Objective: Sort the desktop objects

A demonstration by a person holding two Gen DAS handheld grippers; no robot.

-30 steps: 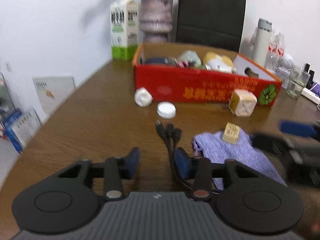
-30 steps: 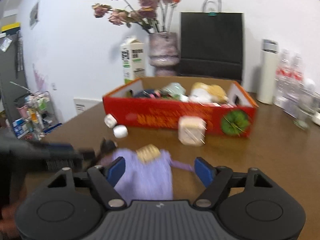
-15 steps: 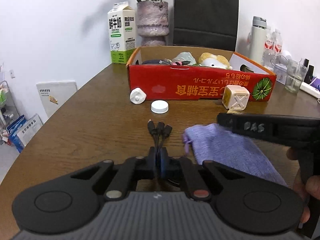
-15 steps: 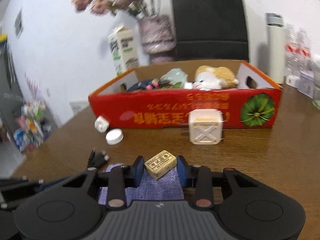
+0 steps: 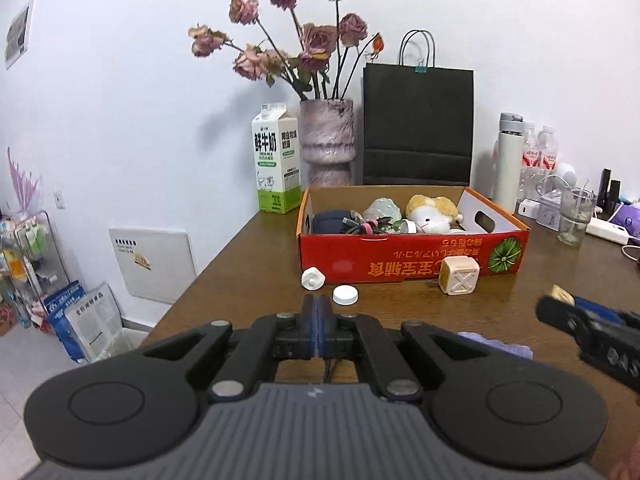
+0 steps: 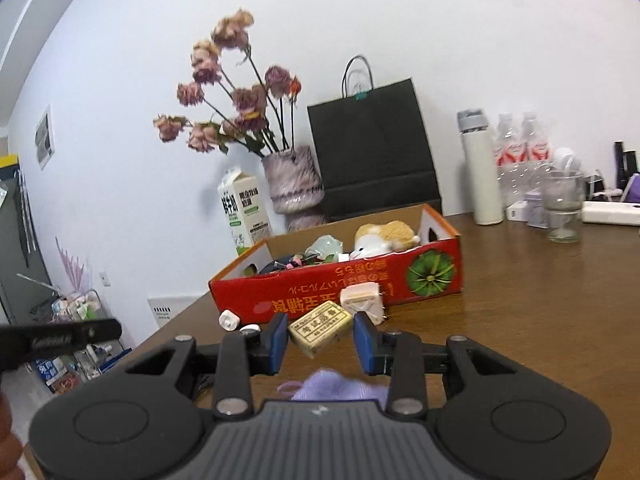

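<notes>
Grippers differed — left gripper (image 5: pixel 319 330) pinched black cable (image 5: pixel 330 366); right gripper (image 6: pixel 320 340) clasped printed tan eraser (image 6: pixel 319 327), before red box (image 6: pixel 340 292).

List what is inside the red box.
In the red box: a plush toy, a pale green item, a dark pouch and tangled cables. Anything beneath them is hidden.

A plain white wall (image 5: pixel 120 80) backs the brown wood-grain table (image 5: pixel 248 280). Low on it sits a flat white rectangular panel (image 5: pixel 154 264), with a small white switch plate (image 5: pixel 59 200) further left. A wire rack (image 5: pixel 28 248) (crowded with blurred items) stands on the pale tiled floor (image 5: pixel 16 360). Light is even.
</notes>
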